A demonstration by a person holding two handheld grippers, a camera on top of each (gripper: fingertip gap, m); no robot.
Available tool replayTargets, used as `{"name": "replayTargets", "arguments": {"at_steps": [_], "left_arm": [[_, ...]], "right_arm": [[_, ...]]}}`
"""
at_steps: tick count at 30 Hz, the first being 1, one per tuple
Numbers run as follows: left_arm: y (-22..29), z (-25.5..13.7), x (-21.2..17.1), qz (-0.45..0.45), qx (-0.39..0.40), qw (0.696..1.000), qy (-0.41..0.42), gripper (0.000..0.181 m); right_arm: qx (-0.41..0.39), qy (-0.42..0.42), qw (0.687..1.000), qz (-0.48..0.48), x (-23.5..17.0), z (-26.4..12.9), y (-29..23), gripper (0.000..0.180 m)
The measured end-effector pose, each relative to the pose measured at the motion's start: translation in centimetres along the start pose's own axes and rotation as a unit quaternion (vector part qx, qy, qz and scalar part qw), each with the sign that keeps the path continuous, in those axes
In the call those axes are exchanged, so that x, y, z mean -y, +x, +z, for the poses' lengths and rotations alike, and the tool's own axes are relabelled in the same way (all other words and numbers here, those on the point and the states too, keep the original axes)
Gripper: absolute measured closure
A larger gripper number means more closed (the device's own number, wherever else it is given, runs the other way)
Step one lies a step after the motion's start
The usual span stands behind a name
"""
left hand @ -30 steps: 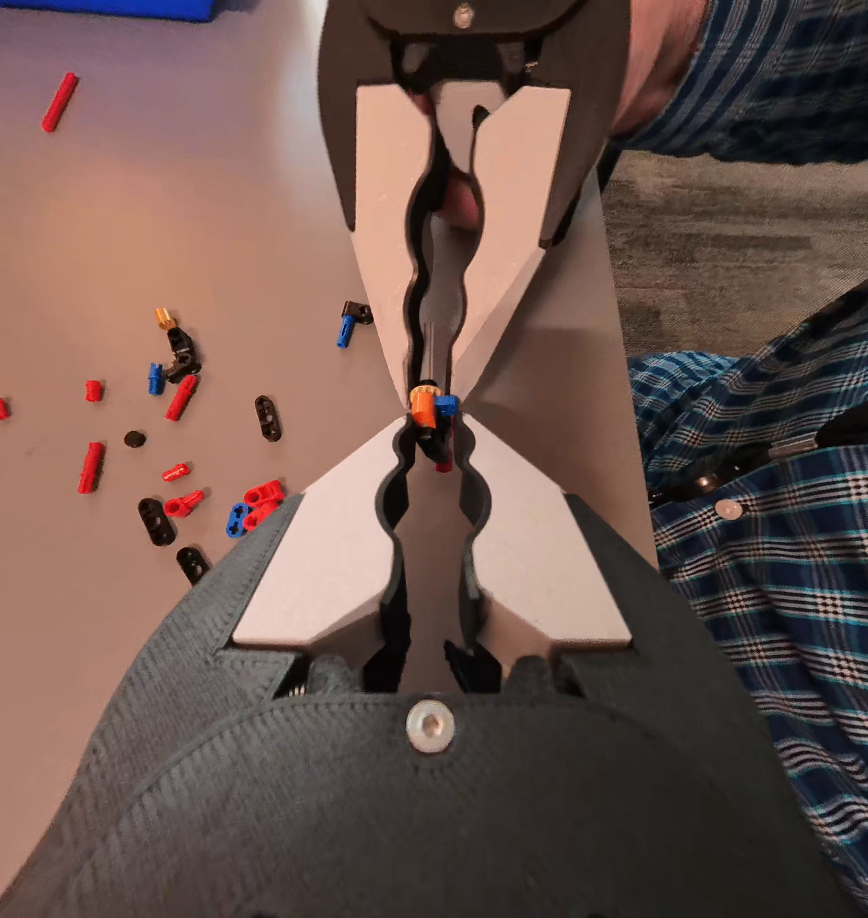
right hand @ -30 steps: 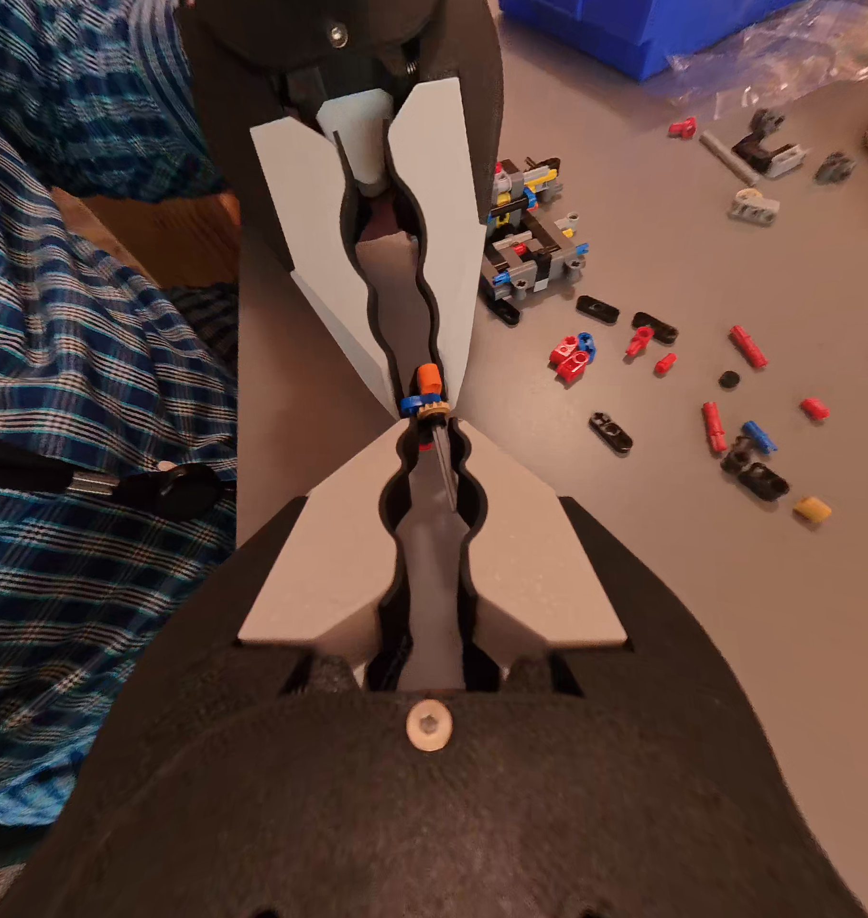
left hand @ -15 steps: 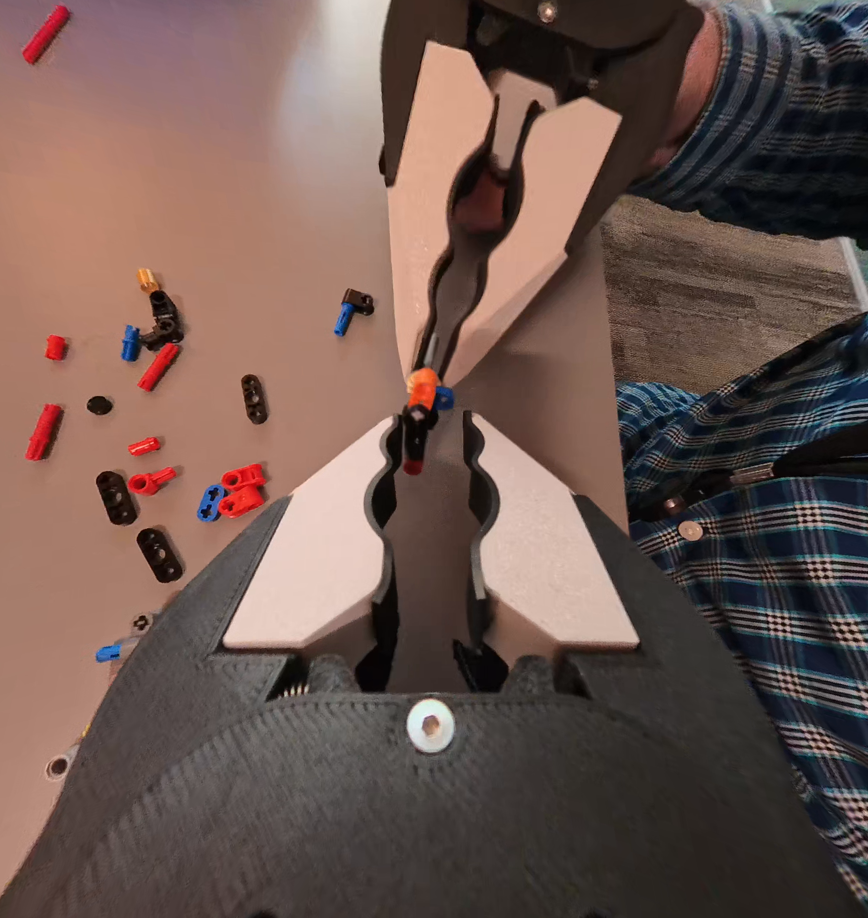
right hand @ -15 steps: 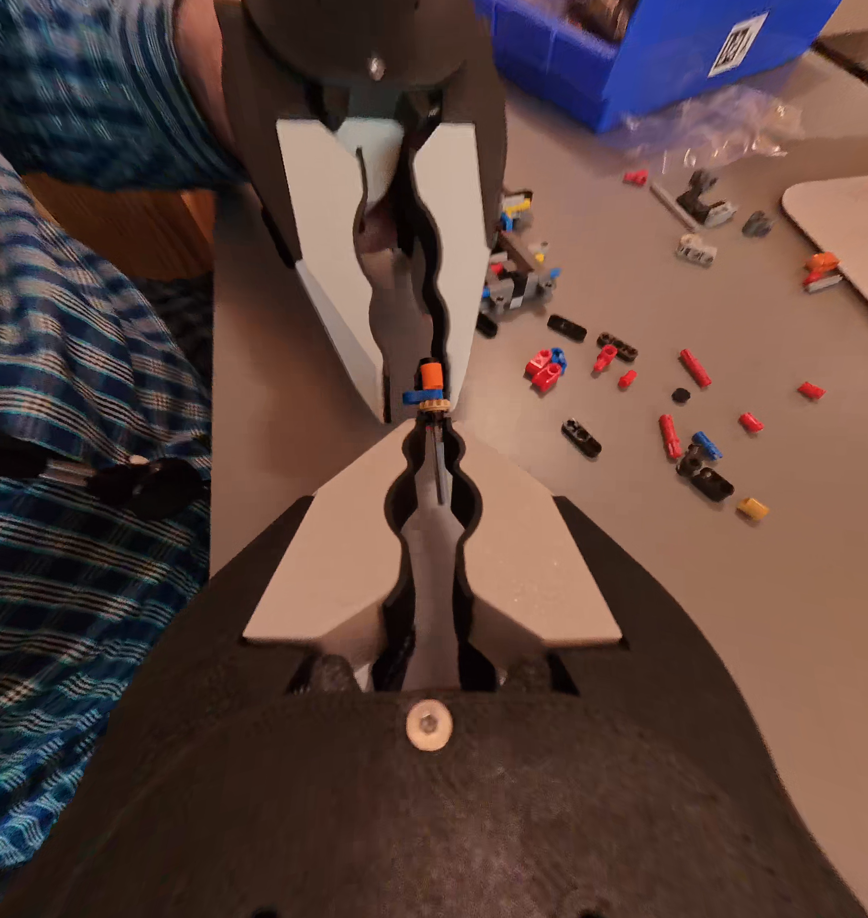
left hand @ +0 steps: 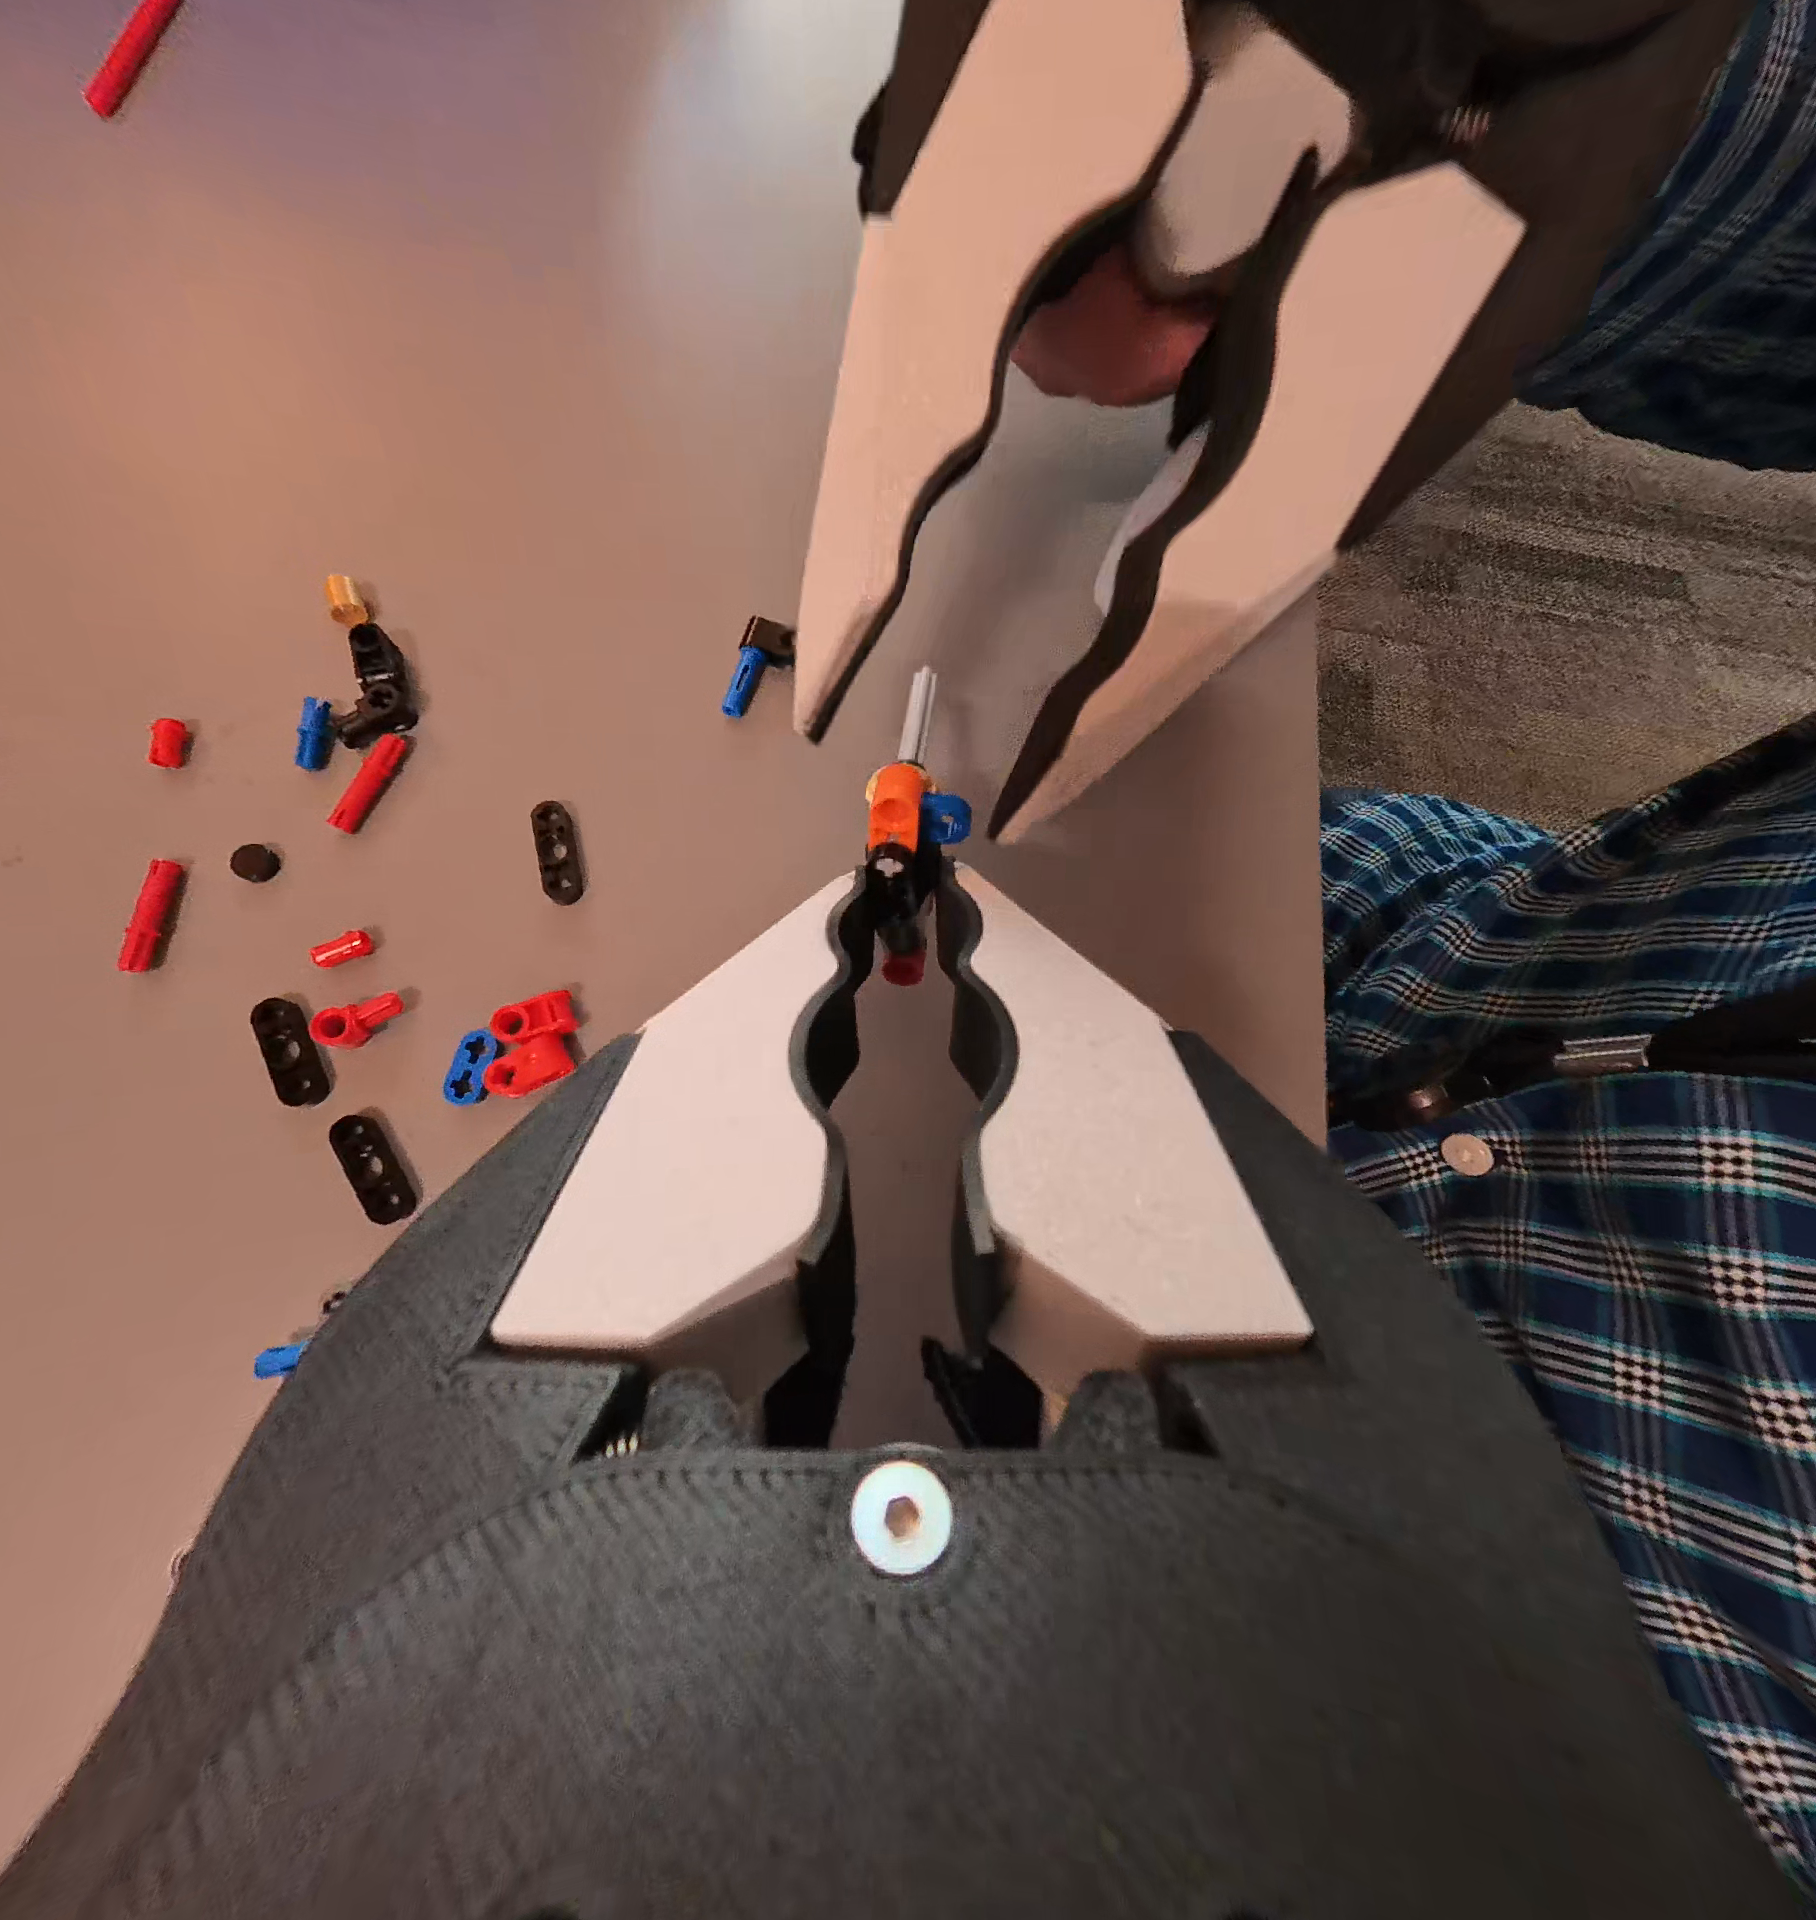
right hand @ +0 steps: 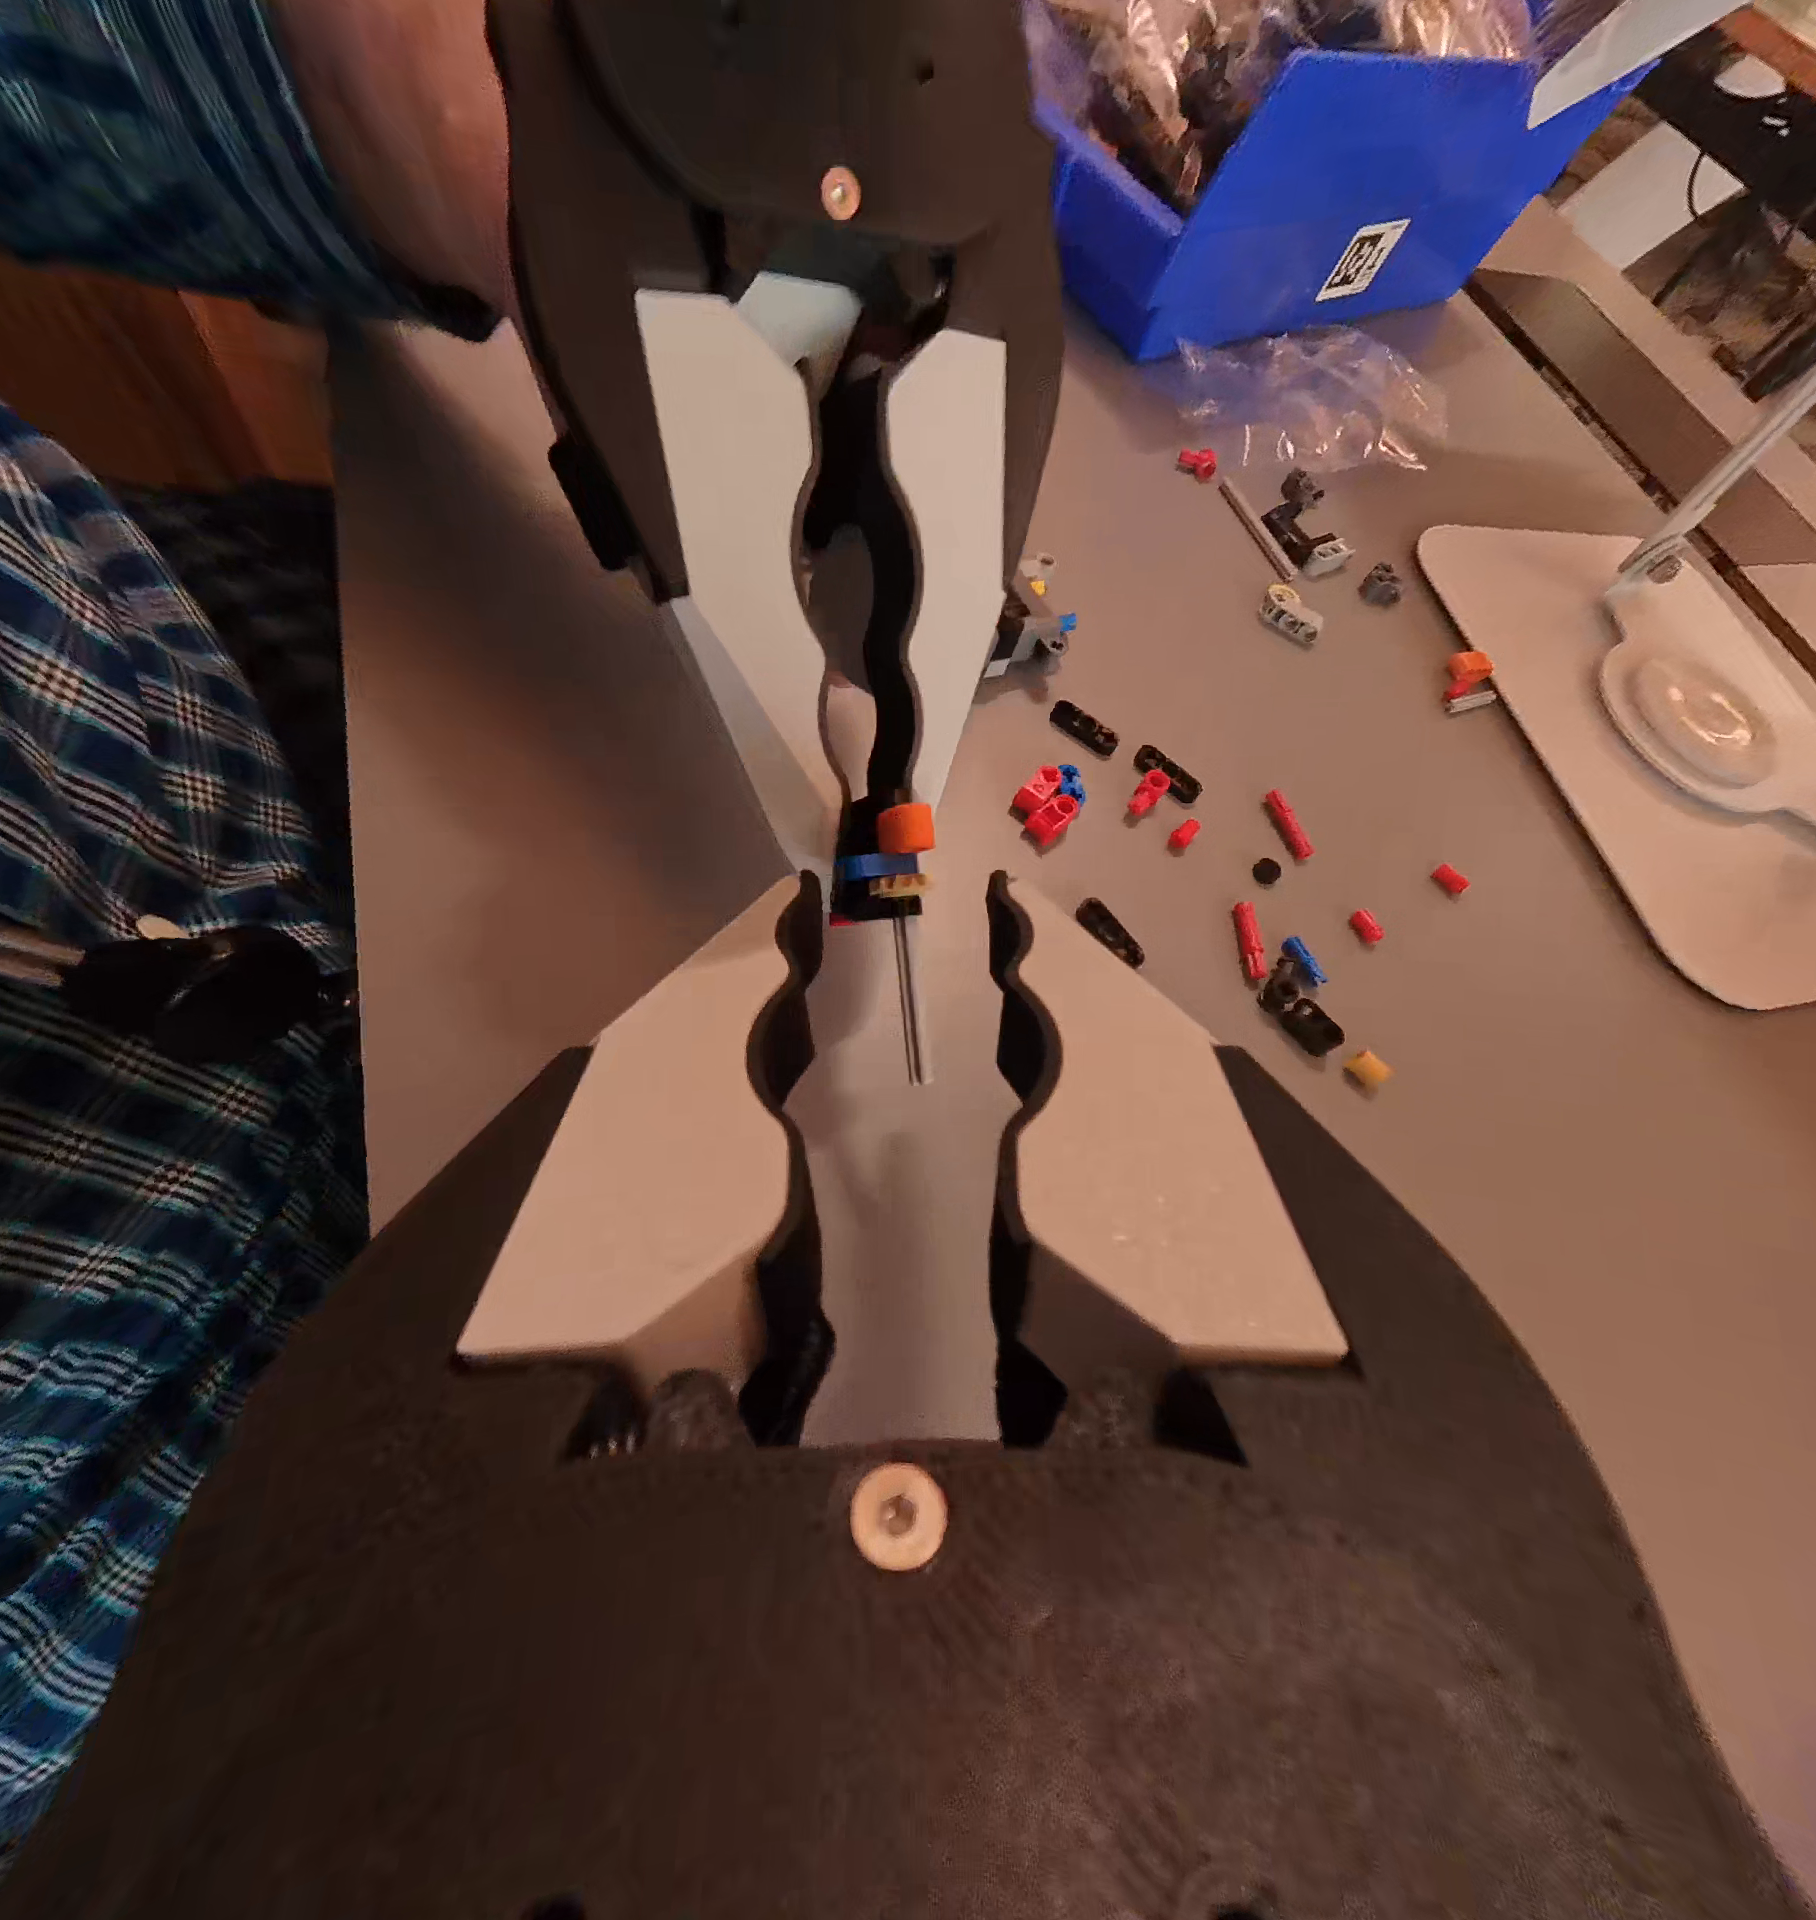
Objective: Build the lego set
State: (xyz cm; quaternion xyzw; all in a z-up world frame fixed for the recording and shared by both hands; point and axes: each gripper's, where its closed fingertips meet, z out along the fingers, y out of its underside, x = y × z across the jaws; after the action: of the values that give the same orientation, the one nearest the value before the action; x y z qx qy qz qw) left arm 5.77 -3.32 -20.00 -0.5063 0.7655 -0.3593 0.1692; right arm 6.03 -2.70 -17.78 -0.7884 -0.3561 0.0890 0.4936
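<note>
Left gripper is pinched narrow on the small lego sub-assembly — a black connector with a red end held at the very tips, an orange bush and blue piece stacked above it, a thin grey axle sticking out beyond. Right gripper is spread wide and holds nothing; from its own camera the axle lies in the gap between its fingers, touching neither. The sub-assembly sits in the air above the tan table, near the edge on the person's side, with loose red, blue and black pins and connectors scattered on the surface further off and a blue plastic bin beyond. Judged step: regrasp or pick the next piece with the free gripper. To do it well, hold the left hand steady and level, since the grip is only at the fingertips and the stack could pivot or slip. If the right closes again, it is best centred on the axle, square to it, not on the bush. If it goes for a loose part, pick one lying apart from its neighbours — clustered pieces would be nudged away.
</note>
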Motion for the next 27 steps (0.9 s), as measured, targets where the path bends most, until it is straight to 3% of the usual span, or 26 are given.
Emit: {"name": "replayTargets", "arguments": {"at_steps": [5,11,24,27], "left_arm": [[0.2,0.3,0.2,0.005,0.003,1.0,-0.014,0.171],[0.1,0.3,0.4,0.006,0.001,1.0,-0.017,0.172],[1.1,0.1,1.2,0.059,-0.007,0.998,0.003,0.171],[0.7,0.0,1.4,0.028,-0.008,1.0,0.008,0.172]], "right_arm": [[-0.011,0.002,1.0,-0.022,0.2,0.1,-0.4,0.165],[-0.017,-0.001,0.999,-0.033,0.2,-0.1,-0.2,0.165],[0.131,0.045,0.984,0.11,0.6,-1.4,-0.8,0.168],[0.094,0.041,0.992,0.078,0.7,-1.2,-0.4,0.167]]}}
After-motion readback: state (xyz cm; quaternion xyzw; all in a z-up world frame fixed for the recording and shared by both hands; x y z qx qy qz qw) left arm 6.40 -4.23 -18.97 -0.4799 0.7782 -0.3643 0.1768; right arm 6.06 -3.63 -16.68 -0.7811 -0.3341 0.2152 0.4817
